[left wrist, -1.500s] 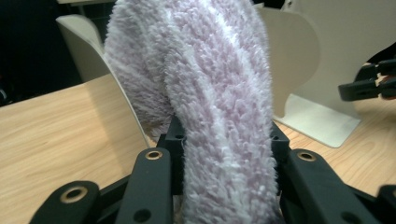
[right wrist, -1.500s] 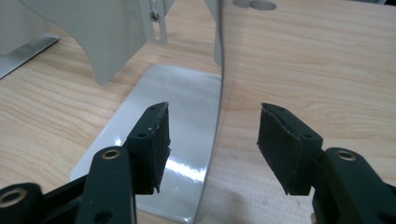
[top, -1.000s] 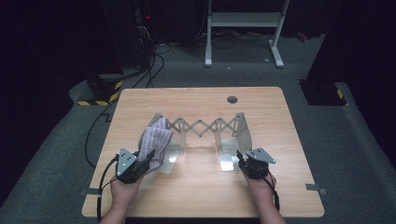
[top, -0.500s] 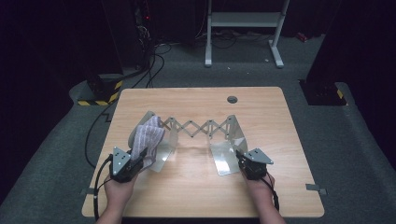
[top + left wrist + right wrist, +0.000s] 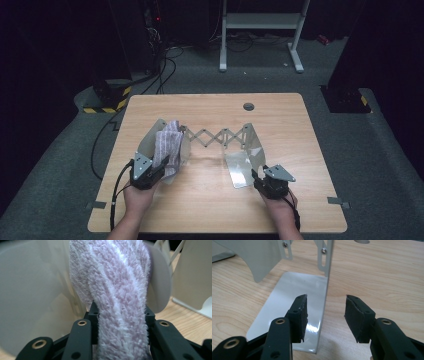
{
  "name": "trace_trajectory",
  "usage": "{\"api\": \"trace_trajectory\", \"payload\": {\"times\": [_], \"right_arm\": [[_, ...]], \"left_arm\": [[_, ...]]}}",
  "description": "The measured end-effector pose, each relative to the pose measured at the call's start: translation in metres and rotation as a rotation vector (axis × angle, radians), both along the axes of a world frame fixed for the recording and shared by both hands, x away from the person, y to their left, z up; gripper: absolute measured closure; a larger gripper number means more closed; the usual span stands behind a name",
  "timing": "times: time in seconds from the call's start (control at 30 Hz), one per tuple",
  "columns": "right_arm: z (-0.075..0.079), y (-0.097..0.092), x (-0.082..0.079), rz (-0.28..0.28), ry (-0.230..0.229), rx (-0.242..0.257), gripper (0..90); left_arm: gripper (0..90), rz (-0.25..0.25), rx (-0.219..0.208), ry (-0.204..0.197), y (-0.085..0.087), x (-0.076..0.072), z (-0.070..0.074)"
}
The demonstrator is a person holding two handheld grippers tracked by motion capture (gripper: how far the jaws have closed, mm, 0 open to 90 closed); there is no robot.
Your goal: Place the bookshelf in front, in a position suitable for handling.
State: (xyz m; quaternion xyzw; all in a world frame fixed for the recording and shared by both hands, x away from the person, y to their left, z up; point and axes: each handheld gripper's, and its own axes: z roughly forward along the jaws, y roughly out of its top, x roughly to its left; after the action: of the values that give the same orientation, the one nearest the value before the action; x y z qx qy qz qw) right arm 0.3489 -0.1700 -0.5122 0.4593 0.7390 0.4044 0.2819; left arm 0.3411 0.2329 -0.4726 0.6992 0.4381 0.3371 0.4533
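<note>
In the high view, a metal rack with scissor links stands on the table. A pale purple towel sits in the rack's left end, and the left gripper holds the near end of the towel. The right gripper is near the rack's right end plate, at its near edge. In the left gripper view, the towel runs between the jaws, which press on it from both sides. In the right gripper view, the right gripper has just been opening; the upright edge of the plate stands between the pads, which do not press on it.
</note>
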Motion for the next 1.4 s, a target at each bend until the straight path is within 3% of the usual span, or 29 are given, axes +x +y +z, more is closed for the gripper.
{"api": "trace_trajectory", "payload": {"times": [0.07,0.1,0.13,0.23,0.27,0.3,0.4,0.6,0.73,0.8,1.07,1.17,1.4], "right_arm": [[0.000,-0.003,-0.002,-0.011,0.004,0.003,52.8],[-0.001,-0.005,-0.003,-0.018,0.003,0.005,52.8],[-0.001,-0.005,-0.003,-0.018,0.003,0.005,52.8],[-0.001,-0.004,-0.002,-0.014,0.004,0.010,52.6],[-0.001,-0.002,-0.001,-0.010,0.005,0.008,52.5],[-0.001,-0.001,-0.001,-0.006,0.005,0.005,52.4],[-0.001,0.001,0.001,0.001,0.005,0.002,52.3],[-0.002,0.005,0.006,0.014,0.007,-0.003,52.0],[-0.002,0.006,0.006,0.015,0.009,-0.004,51.9],[-0.002,0.006,0.006,0.013,0.010,-0.004,51.8],[-0.003,0.005,0.005,0.013,0.006,-0.010,51.4],[-0.003,0.005,0.005,0.011,0.007,-0.007,51.3],[-0.003,0.004,0.005,0.009,0.007,-0.010,51.3]], "left_arm": [[64.5,-0.005,0.022,0.036,-0.003,0.005,-0.008],[64.6,-0.014,0.054,0.076,-0.007,0.009,-0.017],[64.5,-0.014,0.054,0.076,-0.007,0.009,-0.017],[64.5,-0.043,0.148,0.164,-0.018,0.015,-0.038],[64.4,-0.043,0.148,0.164,-0.018,0.015,-0.038],[64.4,-0.057,0.190,0.196,-0.024,0.015,-0.046],[64.3,-0.067,0.197,0.198,-0.027,0.014,-0.050],[64.2,-0.086,0.154,0.184,-0.029,0.010,-0.044],[64.2,-0.096,0.107,0.150,-0.028,0.005,-0.034],[64.2,-0.104,0.064,0.119,-0.025,0.002,-0.025],[64.2,-0.123,0.043,0.042,-0.022,0.000,0.001],[64.1,-0.124,0.047,0.000,-0.021,0.003,0.016],[64.1,-0.127,0.076,-0.038,-0.024,0.010,0.035]]}}
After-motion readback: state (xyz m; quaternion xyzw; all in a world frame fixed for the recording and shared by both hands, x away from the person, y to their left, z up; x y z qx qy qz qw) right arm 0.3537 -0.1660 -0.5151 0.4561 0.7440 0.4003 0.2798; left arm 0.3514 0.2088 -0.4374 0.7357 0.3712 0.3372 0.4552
